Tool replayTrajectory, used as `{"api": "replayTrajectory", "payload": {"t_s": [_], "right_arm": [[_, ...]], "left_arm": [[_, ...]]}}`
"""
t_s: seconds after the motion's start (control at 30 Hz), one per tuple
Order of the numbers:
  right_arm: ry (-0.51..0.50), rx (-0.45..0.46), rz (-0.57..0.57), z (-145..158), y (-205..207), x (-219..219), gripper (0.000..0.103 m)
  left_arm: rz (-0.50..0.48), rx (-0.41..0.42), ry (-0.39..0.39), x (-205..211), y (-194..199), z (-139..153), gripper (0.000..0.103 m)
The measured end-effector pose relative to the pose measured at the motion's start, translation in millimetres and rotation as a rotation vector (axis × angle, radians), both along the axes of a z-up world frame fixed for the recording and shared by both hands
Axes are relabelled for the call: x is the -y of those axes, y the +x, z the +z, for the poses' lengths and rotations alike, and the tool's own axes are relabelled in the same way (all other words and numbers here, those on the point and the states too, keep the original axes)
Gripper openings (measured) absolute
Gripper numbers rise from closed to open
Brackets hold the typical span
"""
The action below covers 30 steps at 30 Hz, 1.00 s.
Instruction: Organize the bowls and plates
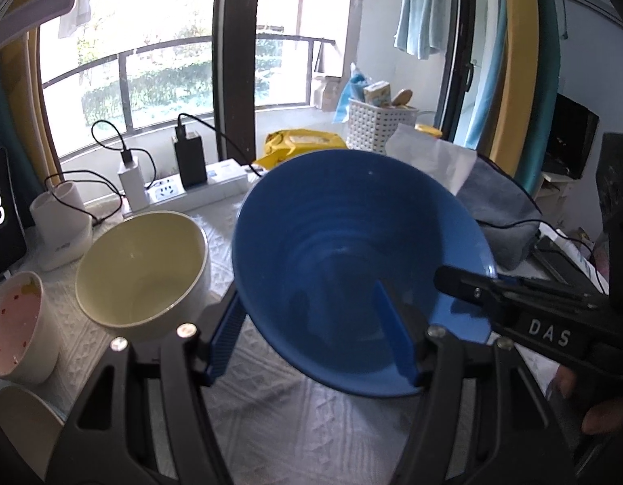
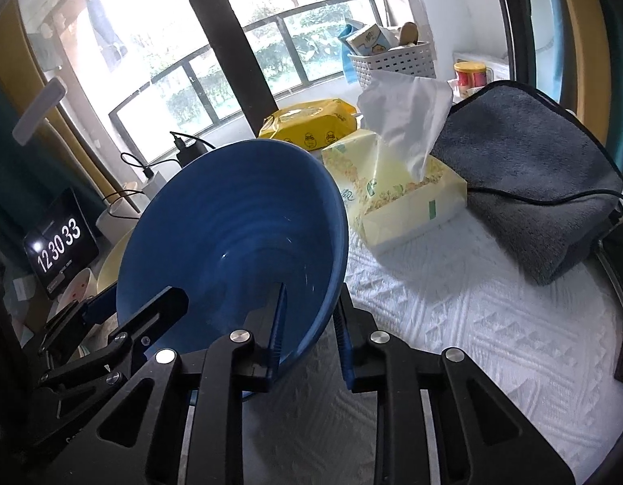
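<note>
You hold the blue bowl (image 1: 352, 266) clear of the worktop (image 2: 493, 323), tilted with its opening toward both cameras. Both tools grip its near rim. The right tool (image 2: 309, 331) is closed on the rim wall, one finger inside the bowl and one outside. The left tool (image 1: 315, 335) straddles the bowl's lower wall: its right finger lies inside the bowl, its left finger outside, and whether the pads are pressing cannot be told for certain; it appears closed on the bowl.

Judged step: carrying the bowl to a stacking place. The cream bowl (image 1: 144, 266) stands upright and empty just to the left, with a smaller pink-lined bowl (image 1: 14, 323) beyond it. The blue bowl looks wider than the cream one, so nesting it inside probably will not seat; check fit before lowering.

Next move calls for levelling the bowl first, then lowering it, then releasing one tool at a time.

Clearances:
- Right: tissue box (image 2: 404, 198) and grey cloth bundle (image 2: 533, 178), near the bowl's far rim.
- Rear: power strip (image 1: 198, 192) with chargers and loose cables.
- Open worktop lies in front, beneath the bowl.
</note>
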State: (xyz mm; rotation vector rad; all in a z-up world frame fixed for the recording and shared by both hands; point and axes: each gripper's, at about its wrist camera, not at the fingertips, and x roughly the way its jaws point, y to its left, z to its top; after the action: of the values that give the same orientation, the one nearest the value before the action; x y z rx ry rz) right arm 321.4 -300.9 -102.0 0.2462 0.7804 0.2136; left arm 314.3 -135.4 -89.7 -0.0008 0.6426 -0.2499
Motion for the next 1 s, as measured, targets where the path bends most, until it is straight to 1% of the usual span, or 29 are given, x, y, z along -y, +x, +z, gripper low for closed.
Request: {"api": "replayTrajectory", "payload": {"t_s": [0.3, 1.0], "right_arm": [[-0.008, 0.005, 0.003, 8.5, -22.5, -4.8, 0.025], [-0.029, -0.010, 0.032, 13.8, -66.9, -29.8, 0.027]], "left_arm": [[-0.004, 0.008, -0.013, -8.4, -22.4, 6.1, 0.064], [0.002, -0.029, -0.031, -35.1, -70.3, 8.8, 0.064]]}}
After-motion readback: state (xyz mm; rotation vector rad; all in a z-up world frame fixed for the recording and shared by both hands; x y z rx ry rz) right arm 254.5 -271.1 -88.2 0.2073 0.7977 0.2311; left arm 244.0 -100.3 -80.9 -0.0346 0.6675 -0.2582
